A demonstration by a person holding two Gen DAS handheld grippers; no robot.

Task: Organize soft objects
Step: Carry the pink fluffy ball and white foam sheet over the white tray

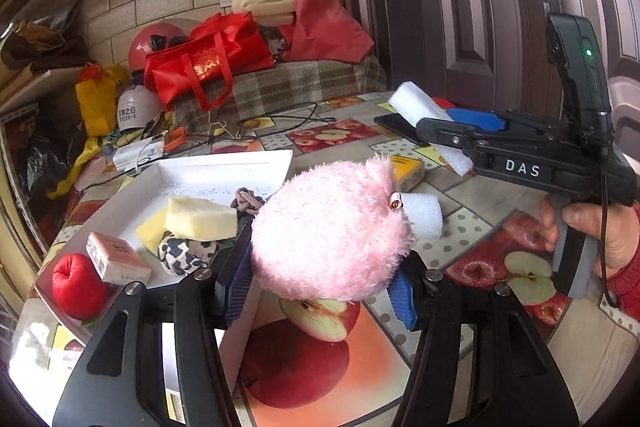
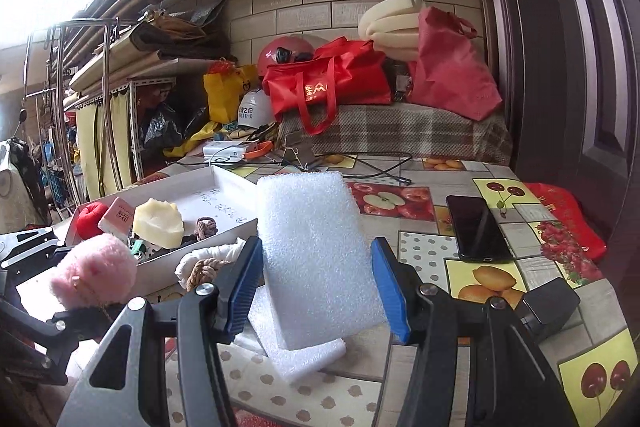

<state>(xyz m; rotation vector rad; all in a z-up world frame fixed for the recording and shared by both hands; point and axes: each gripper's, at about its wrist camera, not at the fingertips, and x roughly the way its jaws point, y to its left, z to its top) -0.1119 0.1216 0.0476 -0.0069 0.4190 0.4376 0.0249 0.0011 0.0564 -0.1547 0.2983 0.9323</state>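
My left gripper (image 1: 320,287) is shut on a pink plush ball (image 1: 332,227) and holds it above the table, just right of the white tray (image 1: 224,163). The plush ball also shows in the right wrist view (image 2: 94,269). My right gripper (image 2: 316,291) is shut on a white foam block (image 2: 316,259), lifted over a second foam piece (image 2: 296,355). In the tray lie a red cloth apple (image 1: 76,285), a pink packet (image 1: 116,257), yellow sponge pieces (image 1: 200,219), a spotted cloth ball (image 1: 180,255) and a knotted hair tie (image 1: 246,201).
A white foam cube (image 1: 424,215) and a yellow box (image 1: 408,171) lie on the fruit-print tablecloth (image 1: 480,239). A black phone (image 2: 478,227), a red cloth (image 2: 568,219) and a knotted white cloth (image 2: 204,263) are on the table. Red bags (image 2: 332,87) and cables (image 2: 372,163) sit behind.
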